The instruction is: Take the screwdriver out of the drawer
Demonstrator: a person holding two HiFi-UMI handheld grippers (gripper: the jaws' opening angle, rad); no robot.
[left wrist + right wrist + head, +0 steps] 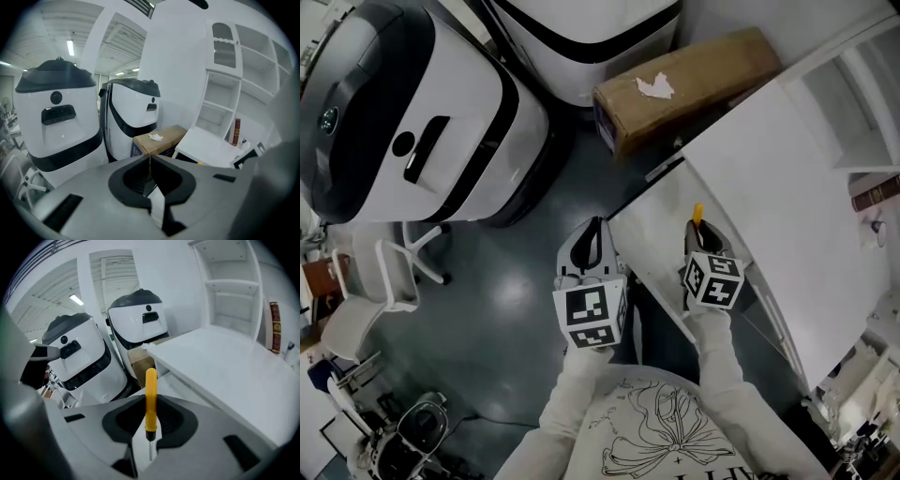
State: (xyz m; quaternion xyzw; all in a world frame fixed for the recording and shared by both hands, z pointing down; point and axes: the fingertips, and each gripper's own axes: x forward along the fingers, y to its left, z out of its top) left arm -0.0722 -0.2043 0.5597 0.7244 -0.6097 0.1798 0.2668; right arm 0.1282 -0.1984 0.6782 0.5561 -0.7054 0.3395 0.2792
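at the front edge of the flat white desk: a thin hold on the slim yellow-handled screwdriver

closest to that front edge, the grey right gripper with its marker cube has both jaws clamped on the screwdriver low on the handle, by the collar. the thin metal shaft points back toward the camera, and most of the handle stands out past the tips. the tool is above and clear of what looks like the open white drawer under the desk's edge. just left of the drawer, the left gripper hangs with its jaws pressed together on nothing.

my worry is the grip. it is narrow and far off the handle's middle, so a quick swing could let the round handle pivot or slide out and fall. the free end also sits near the desk's edge, and a knock there would lever it loose.

the desk top is bare along its front. left of the desk, the dark grey floor shines, and a white chair stands on it. past the desk's far-left corner lies a long brown cardboard box with a crumpled white scrap on top. beyond it stand a large rounded white-and-black machine and its twin. along the desk's far side rise white open shelves, with a brown book standing below them.
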